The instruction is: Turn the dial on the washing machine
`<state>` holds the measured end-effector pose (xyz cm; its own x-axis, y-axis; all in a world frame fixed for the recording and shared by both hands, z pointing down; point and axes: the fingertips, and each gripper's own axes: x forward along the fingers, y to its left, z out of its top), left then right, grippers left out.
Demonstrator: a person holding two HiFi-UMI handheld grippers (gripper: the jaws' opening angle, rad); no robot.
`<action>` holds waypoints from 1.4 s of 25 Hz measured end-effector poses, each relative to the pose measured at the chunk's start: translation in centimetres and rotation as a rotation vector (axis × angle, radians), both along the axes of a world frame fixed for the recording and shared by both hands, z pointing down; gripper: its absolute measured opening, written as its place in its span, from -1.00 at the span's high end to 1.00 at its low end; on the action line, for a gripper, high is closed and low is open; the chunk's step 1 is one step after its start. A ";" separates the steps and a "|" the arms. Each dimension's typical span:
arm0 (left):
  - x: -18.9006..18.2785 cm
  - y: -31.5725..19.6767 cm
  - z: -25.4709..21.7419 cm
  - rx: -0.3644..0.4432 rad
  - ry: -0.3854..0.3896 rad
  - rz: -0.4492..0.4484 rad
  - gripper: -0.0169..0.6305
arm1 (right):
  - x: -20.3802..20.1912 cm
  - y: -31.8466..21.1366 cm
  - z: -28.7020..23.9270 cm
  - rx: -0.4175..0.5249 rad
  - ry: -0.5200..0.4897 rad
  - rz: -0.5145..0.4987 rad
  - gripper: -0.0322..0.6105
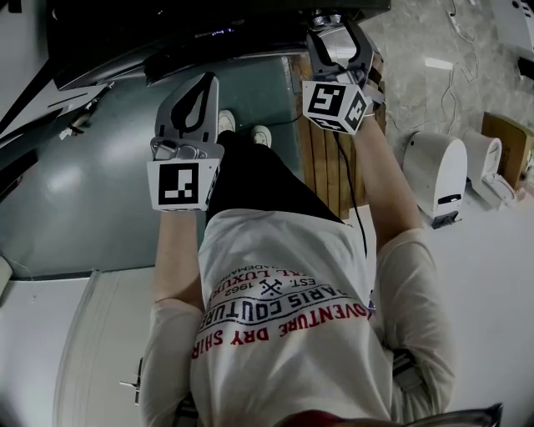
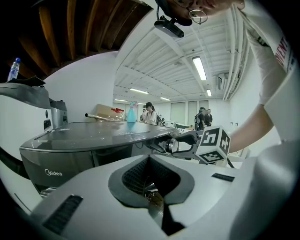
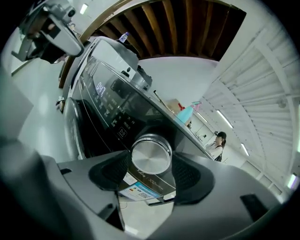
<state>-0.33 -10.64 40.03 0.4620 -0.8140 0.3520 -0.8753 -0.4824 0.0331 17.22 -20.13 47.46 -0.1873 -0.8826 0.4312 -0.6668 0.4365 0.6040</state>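
The washing machine [image 1: 83, 192] stands in front of me, its grey top seen from above in the head view. Its dark control panel [image 3: 108, 98] carries a round silver dial [image 3: 151, 153]. My right gripper [image 3: 151, 164] is up at that panel, and the dial sits between its wide-set jaws with a thin gap on each side. In the head view the right gripper [image 1: 329, 23] reaches the machine's front edge. My left gripper [image 1: 205, 80] hangs over the machine's top, shut with nothing in it. Its tips [image 2: 149, 157] meet in the left gripper view.
White appliances [image 1: 438, 175] and a cardboard box [image 1: 505, 146] stand on the floor at the right, with cables [image 1: 459, 75] behind them. A wooden panel [image 1: 325, 167] runs beside the machine. People [image 2: 150, 112] stand far off in the hall.
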 end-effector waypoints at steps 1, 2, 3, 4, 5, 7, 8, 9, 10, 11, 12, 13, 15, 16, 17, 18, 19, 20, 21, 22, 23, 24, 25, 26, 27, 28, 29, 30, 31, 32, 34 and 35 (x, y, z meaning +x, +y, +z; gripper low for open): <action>-0.1 -0.1 0.1 0.003 0.000 -0.001 0.90 | 0.0 0.0 0.0 0.005 0.008 -0.003 -0.05; -0.1 -0.1 0.2 0.010 -0.001 -0.001 0.90 | 0.0 -0.1 -0.1 0.011 0.014 -0.005 -0.05; -0.1 -0.2 0.2 0.015 -0.002 -0.001 0.90 | -0.1 -0.1 -0.2 0.015 0.017 -0.008 -0.04; -0.1 -0.1 0.3 0.015 -0.002 0.000 0.90 | -0.2 -0.2 -0.2 0.017 0.018 -0.009 -0.03; -0.1 -0.1 0.4 0.013 -0.004 0.001 0.90 | -0.3 -0.2 -0.2 0.016 0.015 -0.009 -0.01; 0.0 -0.1 0.5 0.009 -0.006 0.006 0.90 | -0.3 -0.2 -0.2 0.010 0.004 -0.005 -0.01; 0.1 -0.1 0.4 0.007 -0.006 0.008 0.90 | -0.3 -0.2 -0.2 0.006 -0.002 -0.004 0.00; 0.2 -0.2 0.4 0.005 -0.005 0.009 0.90 | -0.3 -0.2 -0.2 0.003 -0.007 -0.003 0.00; 0.3 -0.2 0.3 0.003 -0.004 0.010 0.90 | -0.3 -0.2 -0.3 -0.001 -0.014 -0.001 0.00; 0.4 -0.3 0.3 0.002 -0.003 0.009 0.90 | -0.3 -0.3 -0.3 -0.006 -0.023 0.001 0.00; 0.5 -0.2 0.3 -0.003 -0.001 0.008 0.90 | -0.3 -0.3 -0.3 -0.011 -0.034 0.004 0.01; 0.5 -0.2 0.3 -0.008 0.001 0.007 0.90 | -0.3 -0.3 -0.3 -0.015 -0.050 0.008 0.01; 0.7 -0.1 0.4 -0.009 0.001 0.009 0.90 | -0.2 -0.3 -0.3 -0.034 -0.109 0.027 0.01; 0.7 0.0 0.4 -0.009 -0.002 0.010 0.90 | -0.2 -0.3 -0.3 -0.051 -0.158 0.044 0.01; 0.7 0.1 0.5 -0.011 -0.007 0.012 0.90 | -0.1 -0.4 -0.4 -0.073 -0.218 0.064 0.01; 0.6 0.2 0.6 -0.014 -0.012 0.013 0.90 | 0.0 -0.4 -0.5 -0.096 -0.278 0.083 0.01; 0.6 0.3 0.7 -0.016 -0.015 0.013 0.90 | 0.0 -0.5 -0.7 -0.116 -0.331 0.099 0.01; 0.5 0.3 0.7 -0.017 -0.013 0.012 0.90 | 0.0 -0.5 -0.8 -0.130 -0.370 0.109 0.01; 0.4 0.3 0.7 -0.018 -0.010 0.009 0.90 | 0.0 -0.5 -0.9 -0.139 -0.395 0.115 0.01; 0.4 0.4 0.8 -0.020 -0.008 0.007 0.90 | 0.0 -0.5 -0.9 -0.144 -0.410 0.116 0.01; 0.3 0.4 0.9 -0.022 -0.009 0.006 0.90 | 0.1 -0.5 -0.8 -0.148 -0.423 0.115 0.01; 0.3 0.5 0.9 -0.022 -0.010 0.006 0.90 | 0.3 -0.6 -0.7 -0.153 -0.439 0.117 0.00; 0.3 0.5 1.0 -0.020 -0.011 0.008 0.90 | 0.5 -0.6 -0.5 -0.161 -0.458 0.121 0.00; 0.2 0.5 1.1 -0.017 -0.013 0.010 0.90 | 0.6 -0.6 -0.4 -0.171 -0.476 0.130 0.00; 0.3 0.5 1.1 -0.016 -0.015 0.013 0.90 | 0.8 -0.7 -0.2 -0.178 -0.491 0.142 0.00; 0.3 0.6 1.2 -0.016 -0.017 0.015 0.90 | 0.8 -0.6 -0.2 -0.176 -0.499 0.153 -0.01; 0.3 0.7 1.2 -0.019 -0.015 0.015 0.90 | 0.9 -0.6 -0.2 -0.167 -0.498 0.159 -0.02; 0.4 0.8 1.2 -0.025 -0.011 0.013 0.90 | 0.9 -0.5 -0.4 -0.153 -0.488 0.162 -0.03; 0.4 0.8 1.3 -0.030 -0.008 0.011 0.90 | 0.8 -0.4 -0.7 -0.136 -0.469 0.159 -0.04; 0.4 0.9 1.3 -0.033 -0.007 0.010 0.90 | 0.6 -0.3 -0.9 -0.117 -0.438 0.150 -0.04; 0.3 0.9 1.3 -0.036 -0.008 0.008 0.90 | 0.3 -0.3 -1.1 -0.069 -0.339 0.118 -0.04; 0.2 0.9 1.4 -0.036 -0.009 0.008 0.90 | 0.2 -0.3 -1.0 -0.047 -0.280 0.098 -0.04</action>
<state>-0.10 -9.70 41.40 0.4649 -0.7973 0.3849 -0.8720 -0.4877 0.0431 17.46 -20.41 46.47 -0.2195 -0.8829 0.4151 -0.8451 0.3846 0.3712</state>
